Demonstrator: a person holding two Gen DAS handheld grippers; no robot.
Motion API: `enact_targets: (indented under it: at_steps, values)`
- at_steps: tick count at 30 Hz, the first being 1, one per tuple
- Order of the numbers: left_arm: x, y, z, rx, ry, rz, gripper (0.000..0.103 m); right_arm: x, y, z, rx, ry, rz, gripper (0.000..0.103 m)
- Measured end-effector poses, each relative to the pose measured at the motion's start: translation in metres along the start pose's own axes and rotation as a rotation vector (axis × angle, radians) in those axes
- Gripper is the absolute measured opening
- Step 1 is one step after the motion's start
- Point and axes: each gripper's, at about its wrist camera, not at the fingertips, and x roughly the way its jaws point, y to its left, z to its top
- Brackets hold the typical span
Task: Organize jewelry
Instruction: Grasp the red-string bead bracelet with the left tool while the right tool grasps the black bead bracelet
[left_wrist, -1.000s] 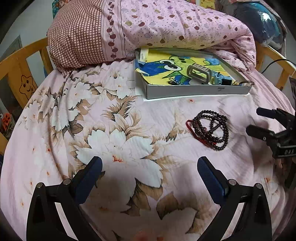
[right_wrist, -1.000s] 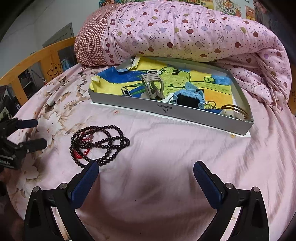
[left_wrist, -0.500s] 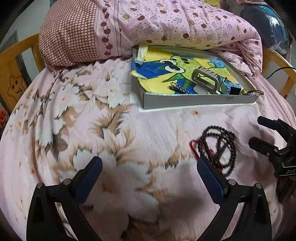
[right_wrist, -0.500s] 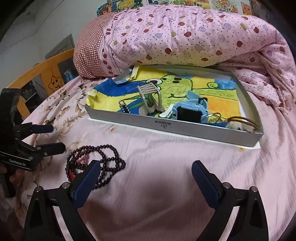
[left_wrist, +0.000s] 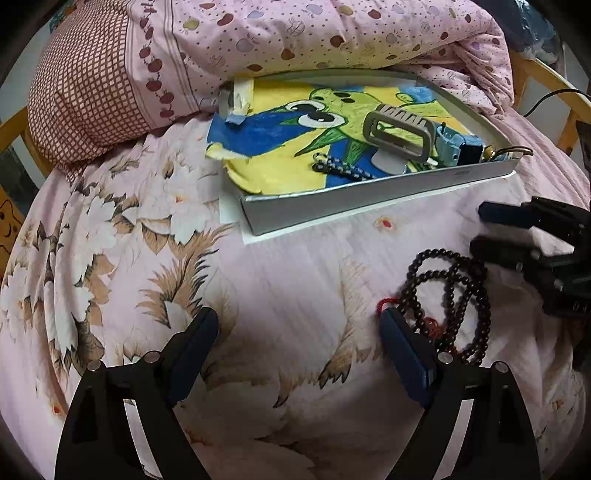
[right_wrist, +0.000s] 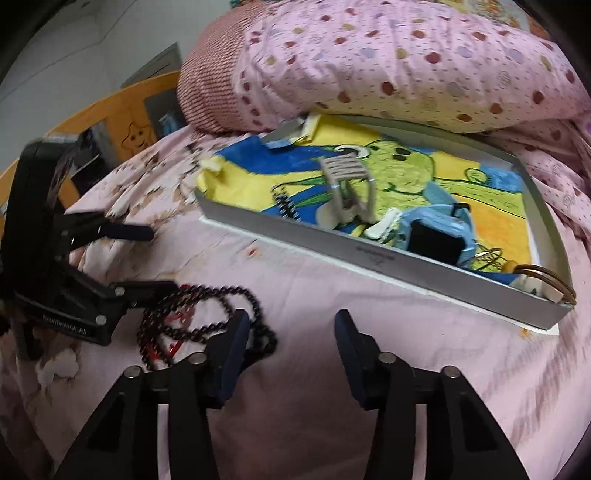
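A dark bead necklace (left_wrist: 448, 295) with a red cord lies coiled on the pink bedspread; it also shows in the right wrist view (right_wrist: 201, 319). My left gripper (left_wrist: 299, 332) is open, its right finger just left of the beads. My right gripper (right_wrist: 291, 332) is open, narrower than before, its left finger beside the beads. A shallow grey tray (left_wrist: 369, 195) lined with a yellow and blue drawing holds a grey hair clip (left_wrist: 397, 134), a blue watch (right_wrist: 436, 236), a small chain and bangles (right_wrist: 546, 277).
A folded pink dotted quilt (left_wrist: 295, 33) and a checked pillow (left_wrist: 85, 81) lie behind the tray. A wooden bed rail (right_wrist: 110, 110) runs along the left. The flowered bedspread (left_wrist: 129, 221) spreads left of the tray.
Both grippers have moved forward toward the necklace and tray. My right gripper's fingers have closed partway. The necklace has not moved.
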Motion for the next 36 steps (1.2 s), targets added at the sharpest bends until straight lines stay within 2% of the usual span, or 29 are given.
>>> enact_targets:
  at_steps: [7, 8, 9, 10, 11, 13, 15, 18, 25, 28, 32, 36]
  values:
    - [-0.004, -0.016, 0.000, 0.090, -0.019, -0.012, 0.085, 0.002, 0.003, -0.008, -0.033, 0.047, 0.025, 0.027]
    - [-0.003, -0.018, -0.001, 0.104, -0.020, -0.011, 0.081, 0.002, 0.002, -0.008, -0.035, 0.052, 0.028, 0.025]
    - [-0.002, -0.020, -0.002, 0.118, -0.015, -0.020, 0.068, 0.002, 0.002, -0.009, -0.038, 0.057, 0.032, 0.024]
    - [0.000, -0.021, -0.002, 0.122, -0.004, -0.040, 0.061, 0.002, 0.002, -0.009, -0.041, 0.061, 0.034, 0.022]
    - [0.001, -0.021, -0.003, 0.119, 0.006, -0.069, 0.049, 0.002, 0.002, -0.010, -0.044, 0.066, 0.037, 0.022]
    - [0.000, -0.025, -0.002, 0.122, 0.003, -0.083, 0.041, 0.002, 0.002, -0.010, -0.053, 0.077, 0.043, 0.022]
    - [0.000, -0.031, -0.001, 0.149, 0.002, -0.097, 0.028, 0.001, 0.002, -0.011, -0.062, 0.085, 0.048, 0.022]
    - [0.001, -0.038, 0.000, 0.177, 0.004, -0.111, 0.019, 0.000, 0.002, -0.012, -0.069, 0.097, 0.058, 0.022]
    - [0.009, -0.044, 0.008, 0.195, 0.027, -0.132, 0.014, 0.000, 0.000, -0.013, -0.058, 0.098, 0.068, 0.022]
    - [0.010, -0.048, 0.009, 0.213, 0.030, -0.127, 0.009, 0.000, -0.001, -0.012, -0.052, 0.093, 0.068, 0.022]
    - [0.009, -0.050, 0.005, 0.217, 0.015, -0.094, 0.002, -0.001, 0.000, -0.012, -0.050, 0.084, 0.065, 0.022]
    - [0.004, -0.046, -0.001, 0.175, -0.003, -0.072, 0.001, -0.001, 0.001, -0.009, -0.038, 0.066, 0.072, 0.022]
